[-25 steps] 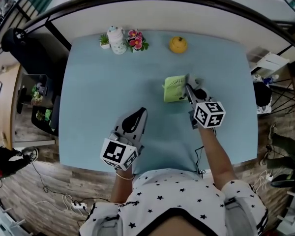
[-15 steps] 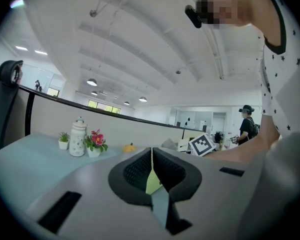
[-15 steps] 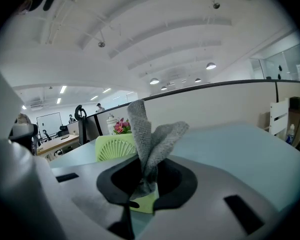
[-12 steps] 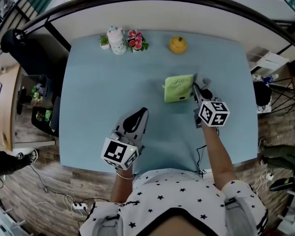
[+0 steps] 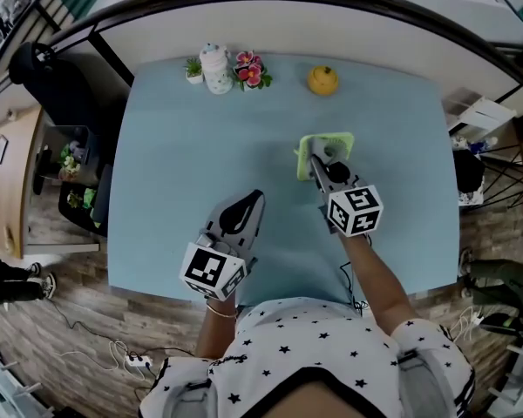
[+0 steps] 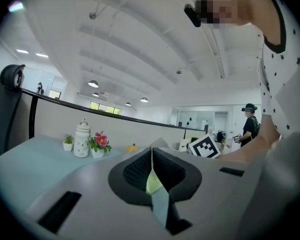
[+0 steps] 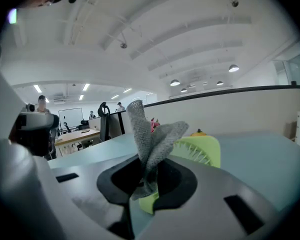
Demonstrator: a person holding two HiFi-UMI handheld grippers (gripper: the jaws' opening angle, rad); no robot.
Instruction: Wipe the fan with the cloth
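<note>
The left gripper points across the light blue table, its black-padded jaws pressed together with nothing held. At the far edge stand a small potted plant, a white jar and pink flowers. A marker cube sits to the right.

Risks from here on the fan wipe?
1. The fan sits unbraced; the left gripper is shut and apart from it, so a wipe may push or tip it.
2. The cloth sticks up from the right gripper; hard jaws may reach the fan first.
</note>
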